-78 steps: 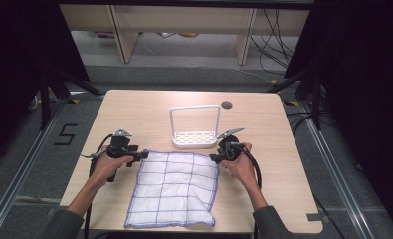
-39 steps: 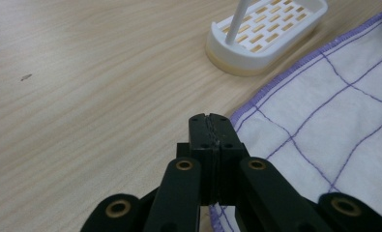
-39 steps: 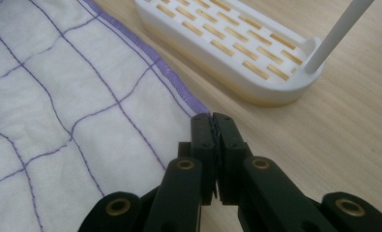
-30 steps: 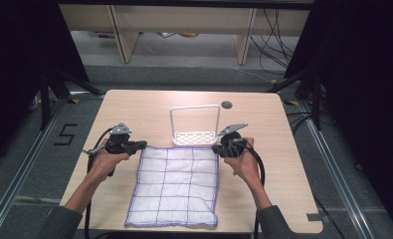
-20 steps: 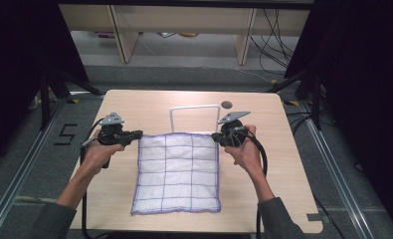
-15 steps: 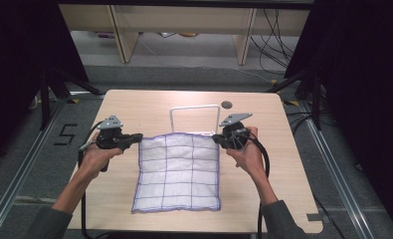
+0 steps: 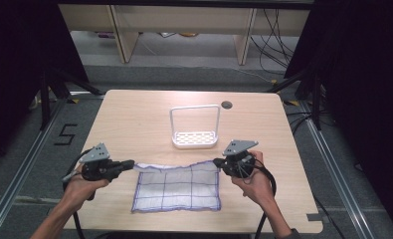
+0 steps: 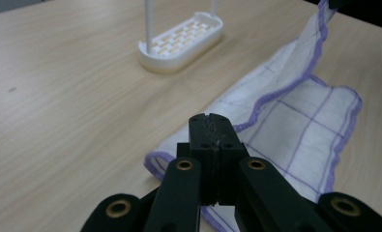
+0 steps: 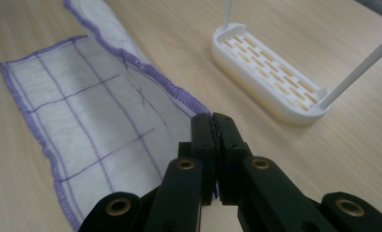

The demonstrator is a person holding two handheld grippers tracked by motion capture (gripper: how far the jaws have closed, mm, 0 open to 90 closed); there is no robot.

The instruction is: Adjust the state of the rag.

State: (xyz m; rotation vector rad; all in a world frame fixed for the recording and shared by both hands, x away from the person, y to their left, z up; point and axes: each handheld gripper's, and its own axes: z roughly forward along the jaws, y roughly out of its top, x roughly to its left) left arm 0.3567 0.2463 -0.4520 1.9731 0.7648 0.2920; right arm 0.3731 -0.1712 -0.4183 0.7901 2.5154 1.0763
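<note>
Left gripper (image 7: 129, 163) and right gripper (image 7: 217, 162) both clamped tight on the far corners of the checked cloth (image 7: 179, 191), far edge lifted and sagging between them, the rest on the table (image 7: 134, 114) just nearer the person. White rack (image 7: 194, 128) just beyond. To fold well: keep corners level and taut, lay far edge square onto near edge.

I count one white cloth with a purple grid and purple hem (image 7: 178, 188), one white plastic slotted rack with a tall wire hoop (image 7: 194, 138), and one pale wooden table (image 7: 134, 114). I am working two black two-jaw grippers: the left gripper (image 7: 130, 163) and the right gripper (image 7: 217, 162).
</note>
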